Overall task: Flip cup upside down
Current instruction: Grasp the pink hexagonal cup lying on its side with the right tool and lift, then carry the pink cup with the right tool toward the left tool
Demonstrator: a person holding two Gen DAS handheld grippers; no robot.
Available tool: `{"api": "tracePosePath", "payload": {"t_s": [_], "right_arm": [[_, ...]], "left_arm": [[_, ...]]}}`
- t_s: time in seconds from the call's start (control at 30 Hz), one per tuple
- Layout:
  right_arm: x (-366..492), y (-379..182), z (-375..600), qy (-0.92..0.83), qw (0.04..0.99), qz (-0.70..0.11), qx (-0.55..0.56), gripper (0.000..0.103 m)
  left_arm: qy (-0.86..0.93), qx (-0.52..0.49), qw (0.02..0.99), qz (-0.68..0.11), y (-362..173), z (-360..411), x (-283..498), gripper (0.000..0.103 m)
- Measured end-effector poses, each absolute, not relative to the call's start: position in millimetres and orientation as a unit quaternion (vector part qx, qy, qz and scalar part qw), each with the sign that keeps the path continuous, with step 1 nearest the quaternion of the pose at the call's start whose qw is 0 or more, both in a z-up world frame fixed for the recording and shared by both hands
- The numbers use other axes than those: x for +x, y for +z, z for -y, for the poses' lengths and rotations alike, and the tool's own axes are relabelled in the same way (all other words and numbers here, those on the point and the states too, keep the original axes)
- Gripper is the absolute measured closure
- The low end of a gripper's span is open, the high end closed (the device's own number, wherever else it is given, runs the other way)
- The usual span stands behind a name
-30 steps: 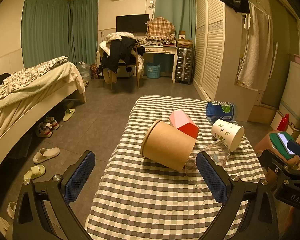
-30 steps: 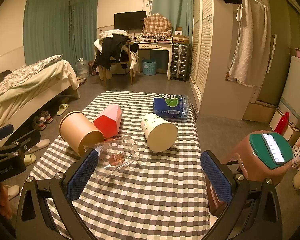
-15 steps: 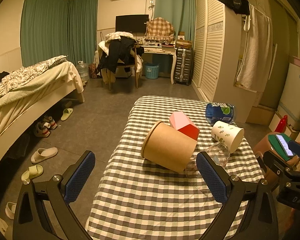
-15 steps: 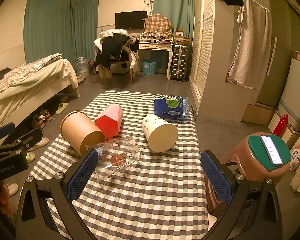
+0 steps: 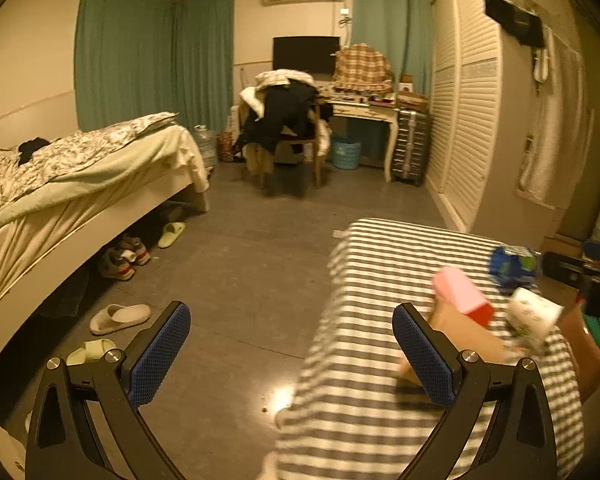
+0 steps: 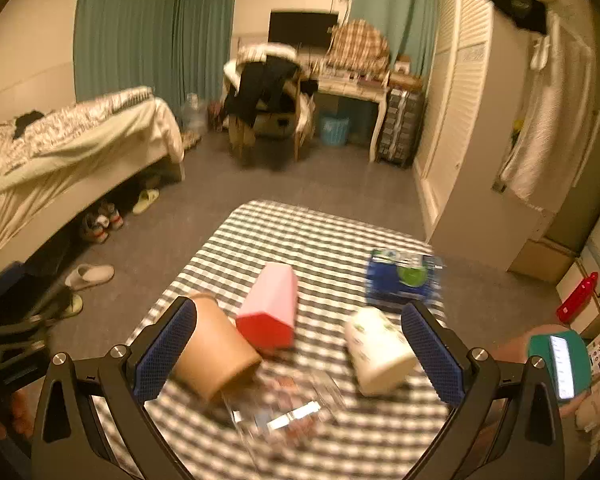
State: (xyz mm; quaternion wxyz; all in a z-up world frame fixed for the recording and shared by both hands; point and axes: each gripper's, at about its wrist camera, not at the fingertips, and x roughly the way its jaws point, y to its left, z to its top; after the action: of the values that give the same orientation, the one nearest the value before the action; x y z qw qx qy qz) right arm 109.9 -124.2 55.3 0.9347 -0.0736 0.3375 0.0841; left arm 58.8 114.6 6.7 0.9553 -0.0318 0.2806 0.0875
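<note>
Several cups lie on their sides on the checked table: a brown paper cup, a pink and red cup, a white printed cup and a clear glass, blurred. My right gripper is open and empty, above the near part of the table, with the glass just below it. My left gripper is open and empty, off the table's left edge over the floor. In the left wrist view the brown cup, pink cup and white cup sit at the right.
A blue packet lies at the table's far right. A brown stool with a green lid and a phone stands right of the table. A bed with slippers is at the left. A wardrobe is at the right.
My left gripper has swung left, off the table and over the floor. My right gripper has moved forward and left over the cups. Both views are now blurred by motion.
</note>
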Motion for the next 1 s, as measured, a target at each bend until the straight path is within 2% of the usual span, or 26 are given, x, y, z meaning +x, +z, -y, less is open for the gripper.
{"api": "tracePosePath", "payload": {"t_s": [0.27,0.33,0.43,0.67,0.77,0.8,0.83,0.9,1.0], "right_arm": [[224,-10,93,0.07,0.88,-0.46,-0.092,0.002],[242,-28,93,0.07,0.863,-0.492,-0.086,0.008],[255,-51,95,0.065,0.844,-0.527,-0.075,0.01],[265,-68,102,0.067,0.833,-0.547,-0.04,0.011],[271,-70,101,0.079,0.823,-0.562,-0.022,0.016],[271,-71,102,0.079,0.822,-0.564,-0.019,0.021],[273,-73,103,0.082,0.82,-0.567,-0.018,0.032],[276,-79,100,0.092,0.809,-0.58,-0.016,0.044],[275,-79,98,0.097,0.811,-0.576,-0.017,0.044]], "left_arm": [[0.115,-0.056,0.938,-0.323,-29,-163,96,0.0],[0.116,-0.059,0.934,-0.332,-39,-170,103,0.0],[0.112,-0.062,0.931,-0.343,-50,-174,111,0.0],[0.099,-0.061,0.928,-0.354,-60,-167,119,0.0],[0.094,-0.057,0.929,-0.352,-57,-162,120,0.0],[0.092,-0.058,0.93,-0.351,-57,-162,120,0.0],[0.09,-0.058,0.931,-0.35,-56,-160,120,0.0],[0.089,-0.055,0.931,-0.349,-53,-157,121,0.0],[0.09,-0.048,0.932,-0.347,-49,-152,120,0.0]]}}
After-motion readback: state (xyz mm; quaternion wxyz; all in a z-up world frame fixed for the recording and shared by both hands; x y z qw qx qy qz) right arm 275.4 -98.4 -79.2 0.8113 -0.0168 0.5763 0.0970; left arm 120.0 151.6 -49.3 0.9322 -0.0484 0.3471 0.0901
